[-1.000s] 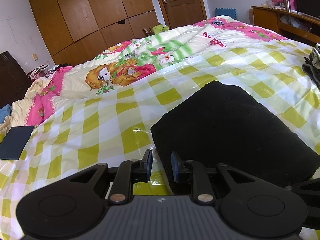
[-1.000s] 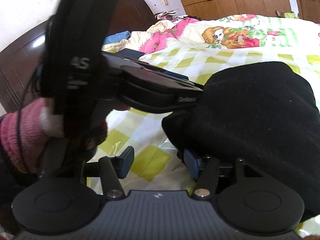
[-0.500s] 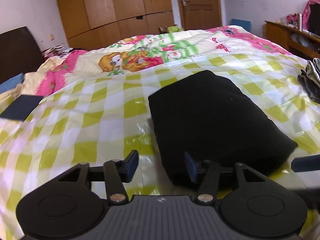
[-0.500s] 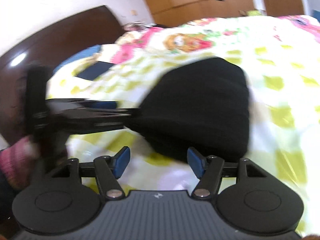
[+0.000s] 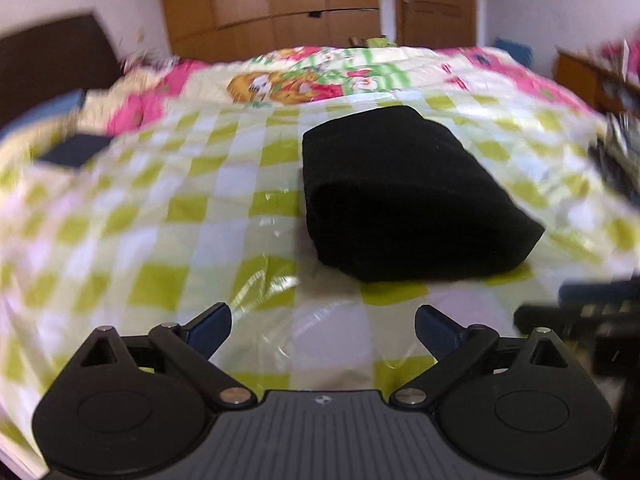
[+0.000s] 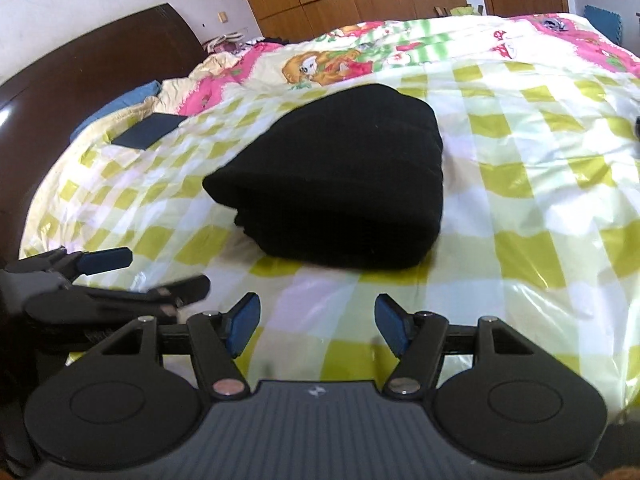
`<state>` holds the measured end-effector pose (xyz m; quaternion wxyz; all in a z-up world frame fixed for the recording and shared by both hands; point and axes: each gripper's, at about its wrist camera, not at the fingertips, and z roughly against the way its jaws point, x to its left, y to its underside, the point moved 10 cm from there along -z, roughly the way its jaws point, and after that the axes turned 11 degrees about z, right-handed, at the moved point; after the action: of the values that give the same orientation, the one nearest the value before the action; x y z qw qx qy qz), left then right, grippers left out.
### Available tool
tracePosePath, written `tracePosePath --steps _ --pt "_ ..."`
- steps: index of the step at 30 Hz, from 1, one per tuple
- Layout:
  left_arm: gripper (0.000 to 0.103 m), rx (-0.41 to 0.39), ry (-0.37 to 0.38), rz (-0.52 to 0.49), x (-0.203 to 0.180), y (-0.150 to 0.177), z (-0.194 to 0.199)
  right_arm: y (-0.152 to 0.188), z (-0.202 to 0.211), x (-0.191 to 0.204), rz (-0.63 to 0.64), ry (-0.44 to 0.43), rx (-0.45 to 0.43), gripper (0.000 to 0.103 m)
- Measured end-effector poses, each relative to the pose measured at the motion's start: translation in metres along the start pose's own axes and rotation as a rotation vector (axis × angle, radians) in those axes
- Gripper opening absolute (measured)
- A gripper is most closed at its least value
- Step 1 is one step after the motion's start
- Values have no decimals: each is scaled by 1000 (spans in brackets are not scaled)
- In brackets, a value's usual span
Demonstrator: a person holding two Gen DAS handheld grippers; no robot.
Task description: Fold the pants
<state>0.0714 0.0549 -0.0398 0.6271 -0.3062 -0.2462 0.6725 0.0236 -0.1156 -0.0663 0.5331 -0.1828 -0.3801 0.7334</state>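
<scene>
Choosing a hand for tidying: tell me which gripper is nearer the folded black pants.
Left, narrowly: the left gripper sits beside the folded black pants' near-left corner; right gripper hangs short of their near edge. Both jaws just opened, empty.

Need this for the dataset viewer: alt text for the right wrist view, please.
A folded bundle of black pants lies on a bed covered with a yellow-green checked sheet. The right gripper is in the foreground, jaws open and empty, short of the pants. The left gripper, also open, enters at lower left, and a dark flat object lies further back near the headboard.
</scene>
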Motion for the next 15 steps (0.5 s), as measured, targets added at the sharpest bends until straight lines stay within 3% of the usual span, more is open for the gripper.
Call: tracePosePath --steps 15 --pt "103 -40 21 -25 -10 9 22 5 3 -6 -18 47 2 68"
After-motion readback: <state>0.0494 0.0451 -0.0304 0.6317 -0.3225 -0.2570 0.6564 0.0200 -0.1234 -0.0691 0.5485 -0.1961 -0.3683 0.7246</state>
